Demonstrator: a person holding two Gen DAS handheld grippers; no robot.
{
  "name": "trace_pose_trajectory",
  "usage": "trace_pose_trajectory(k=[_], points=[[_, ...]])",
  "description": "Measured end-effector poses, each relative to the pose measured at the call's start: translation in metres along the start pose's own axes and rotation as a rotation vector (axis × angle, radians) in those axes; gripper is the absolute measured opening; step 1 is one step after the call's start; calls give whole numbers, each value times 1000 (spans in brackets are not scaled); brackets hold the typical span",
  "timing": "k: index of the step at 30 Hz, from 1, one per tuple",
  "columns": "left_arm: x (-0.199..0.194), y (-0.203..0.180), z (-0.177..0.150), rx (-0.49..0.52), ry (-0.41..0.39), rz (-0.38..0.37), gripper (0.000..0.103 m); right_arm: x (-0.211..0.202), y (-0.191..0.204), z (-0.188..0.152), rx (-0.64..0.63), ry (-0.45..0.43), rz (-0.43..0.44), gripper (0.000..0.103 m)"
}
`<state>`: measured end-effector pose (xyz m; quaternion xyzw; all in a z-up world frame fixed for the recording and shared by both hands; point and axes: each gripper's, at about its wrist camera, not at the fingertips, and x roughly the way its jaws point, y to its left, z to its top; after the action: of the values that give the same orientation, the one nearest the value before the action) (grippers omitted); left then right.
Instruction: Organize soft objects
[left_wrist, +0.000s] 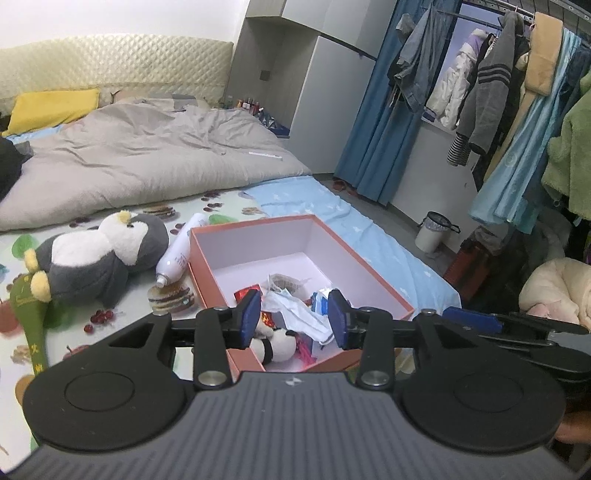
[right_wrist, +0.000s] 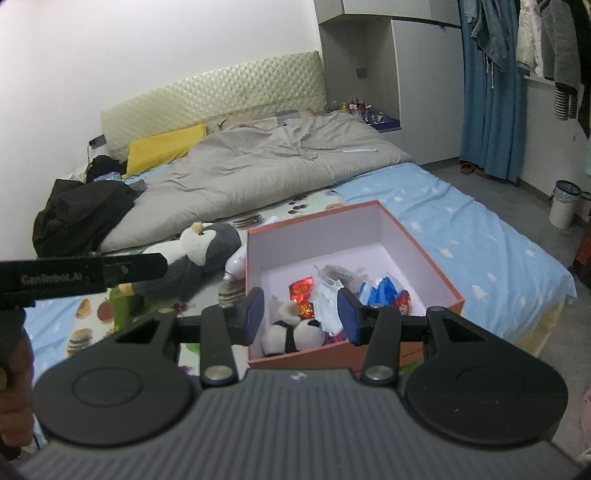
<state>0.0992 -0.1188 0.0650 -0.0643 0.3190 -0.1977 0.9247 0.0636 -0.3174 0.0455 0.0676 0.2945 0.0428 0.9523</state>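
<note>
Two grippers, left gripper (left_wrist: 293, 319) and right gripper (right_wrist: 301, 315), hang over the box (right_wrist: 373, 216), jaws released, holding nothing. Next, I judge, I reach left for the penguin plush (left_wrist: 107, 254) on the bed beside it.

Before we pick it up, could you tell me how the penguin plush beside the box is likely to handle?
The penguin plush looks stuffed and furry, so probably light and squashy, sagging if pinched at one end. Lying flat on the bedsheet, it should drag rather than roll. The white spray bottle beside it might get nudged.
</note>
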Motion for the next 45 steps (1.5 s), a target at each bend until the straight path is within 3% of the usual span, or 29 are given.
trace_pose_trajectory(k=[22,23,24,26,27,31,45], points=[[-10,2,-44,-19,38,73,51,-8,-6,-31,20,24,-3,47],[-9,2,-44,-22,40,74,54,-8,-7,-31,23,25,-3,52],[-8,2,-45,-25,45,75,59,-9,-9,-30,25,26,-5,73],[-7,1,-45,-24,46,72,86,-11,-11,-29,25,18,-11,97],[-8,1,-45,-22,39,72,91,-13,-13,-29,24,6,-19,102],[-9,-1,-45,-19,29,91,100,-15,-18,-28,24,3,-45,103],[-3,-1,-44,-10,53,170,103,-13,-21,-33,28,18,-47,103]])
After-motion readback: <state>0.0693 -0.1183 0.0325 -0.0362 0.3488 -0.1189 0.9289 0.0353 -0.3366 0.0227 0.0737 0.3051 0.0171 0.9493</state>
